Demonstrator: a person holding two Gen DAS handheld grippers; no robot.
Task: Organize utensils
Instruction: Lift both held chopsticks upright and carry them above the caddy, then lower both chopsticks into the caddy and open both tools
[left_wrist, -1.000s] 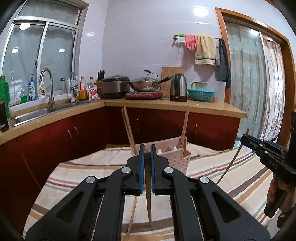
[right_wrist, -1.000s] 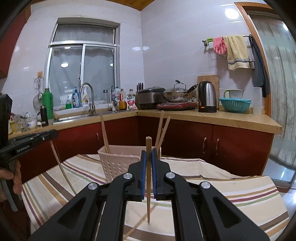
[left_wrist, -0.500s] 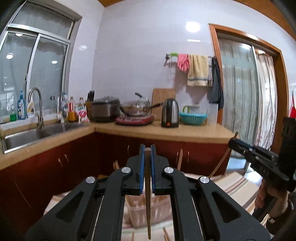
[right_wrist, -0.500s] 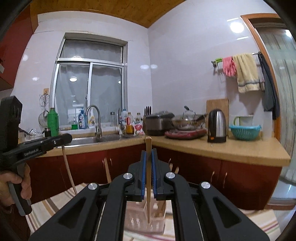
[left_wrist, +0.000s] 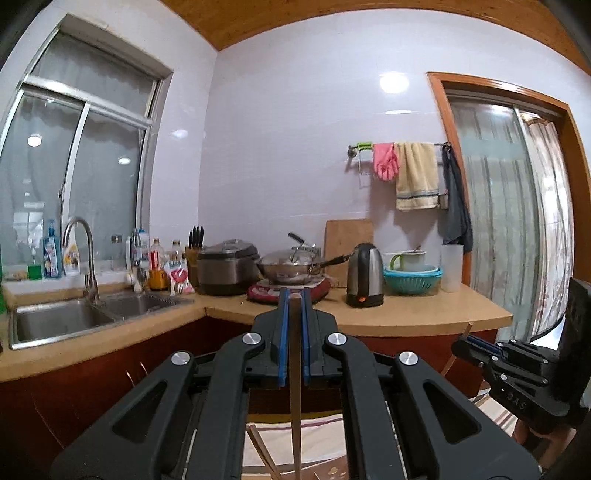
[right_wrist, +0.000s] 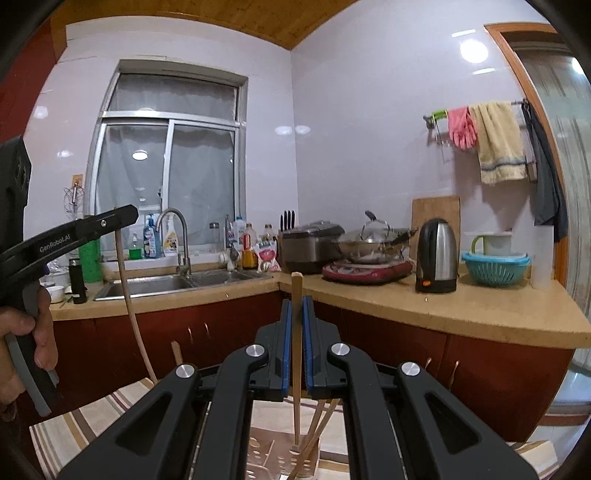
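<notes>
My left gripper (left_wrist: 294, 295) is shut on a wooden chopstick (left_wrist: 295, 413) that hangs straight down between its blue pads. My right gripper (right_wrist: 296, 301) is shut on another wooden chopstick (right_wrist: 296, 369), held upright, its lower end over the pale perforated utensil basket (right_wrist: 273, 450). Several chopsticks (right_wrist: 317, 424) lean in that basket. In the right wrist view the left gripper (right_wrist: 127, 214) shows at the left with its chopstick (right_wrist: 129, 302) hanging down. In the left wrist view the right gripper (left_wrist: 458, 345) shows at the right. Both are raised above the striped tablecloth (right_wrist: 92, 413).
Behind the table runs a kitchen counter (right_wrist: 443, 306) with a sink (right_wrist: 147, 284), rice cooker (right_wrist: 310, 247), wok (right_wrist: 369, 243), kettle (right_wrist: 436, 254) and teal colander (right_wrist: 495, 269). Red cabinets (right_wrist: 480, 380) stand below it. Loose chopsticks (left_wrist: 262, 450) show low in the left wrist view.
Both grippers have risen and tilted up with their chopsticks. The table and basket have dropped to the bottom of both views. The right chopstick's tip now hangs over the basket.
</notes>
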